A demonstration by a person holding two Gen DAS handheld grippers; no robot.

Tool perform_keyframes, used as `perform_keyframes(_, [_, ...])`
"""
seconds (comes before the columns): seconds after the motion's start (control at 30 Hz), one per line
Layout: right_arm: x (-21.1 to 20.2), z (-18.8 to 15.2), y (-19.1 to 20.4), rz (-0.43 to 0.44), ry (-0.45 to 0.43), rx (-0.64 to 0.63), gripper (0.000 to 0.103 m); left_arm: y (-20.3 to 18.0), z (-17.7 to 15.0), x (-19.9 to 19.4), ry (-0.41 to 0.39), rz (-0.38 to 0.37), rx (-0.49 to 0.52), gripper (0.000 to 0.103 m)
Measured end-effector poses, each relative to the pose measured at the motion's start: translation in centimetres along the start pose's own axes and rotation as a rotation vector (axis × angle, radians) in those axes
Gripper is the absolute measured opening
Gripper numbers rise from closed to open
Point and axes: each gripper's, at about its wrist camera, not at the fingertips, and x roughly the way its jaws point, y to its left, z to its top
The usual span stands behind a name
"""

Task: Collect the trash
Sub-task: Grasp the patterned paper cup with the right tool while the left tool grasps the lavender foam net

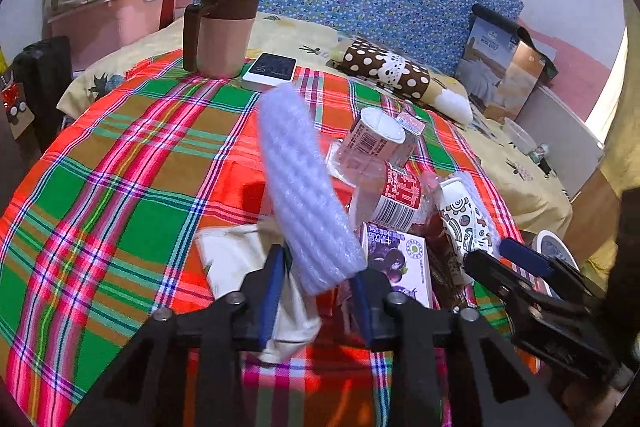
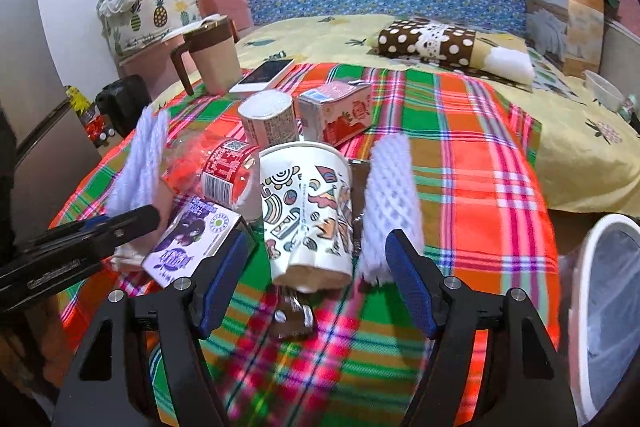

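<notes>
A pile of trash lies on the plaid tablecloth (image 1: pixel 120 187). My left gripper (image 1: pixel 318 291) is shut on a white foam net sleeve (image 1: pixel 304 187), held up off the cloth; the sleeve also shows in the right wrist view (image 2: pixel 140 163). My right gripper (image 2: pixel 320 275) is open around a patterned paper cup (image 2: pixel 308 207) lying on its side, fingers apart from it. A second foam net (image 2: pixel 390 203) lies beside the cup. A purple grape carton (image 2: pixel 192 239), a crushed plastic bottle (image 2: pixel 228 175), a small can (image 2: pixel 268 119) and a strawberry carton (image 2: pixel 336 113) lie close by.
A pink mug with brown lid (image 1: pixel 220 31) and a white phone-like device (image 1: pixel 272 71) stand at the table's far side. A white bin (image 2: pixel 608 299) with a liner is at the right. A bed with a polka-dot pillow (image 2: pixel 432 43) lies behind. A crumpled tissue (image 1: pixel 248 267) lies under my left gripper.
</notes>
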Motion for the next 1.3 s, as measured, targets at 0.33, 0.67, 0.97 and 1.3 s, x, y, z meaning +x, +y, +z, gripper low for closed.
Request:
perform_keyframes(0.33, [-0.1,0.1,-0.1,0.01,0.021,0.026,0.052,0.3,-0.2,-1.4,-0.027,-0.047,0.025,0.025])
perform_keyframes(0.67, [-2.1,0.0,0.3,0.045,-0.03,0.041,0.052,-0.6,-0.4,-3.9,-0.059,-0.073,0.05,0.025])
perform_keyframes(0.97, [-3.5,-0.7,-0.4,0.05,-0.048,0.072,0.052,-2.5,-1.8,-5.2,-0.038,-0.149,0.107,0.026])
perform_keyframes(1.3, [-4.1,-1.8,-1.9,0.031,-0.046,0.108,0.052,-4.0,-2.8,-4.0,0.003,-0.136,0.161,0.046])
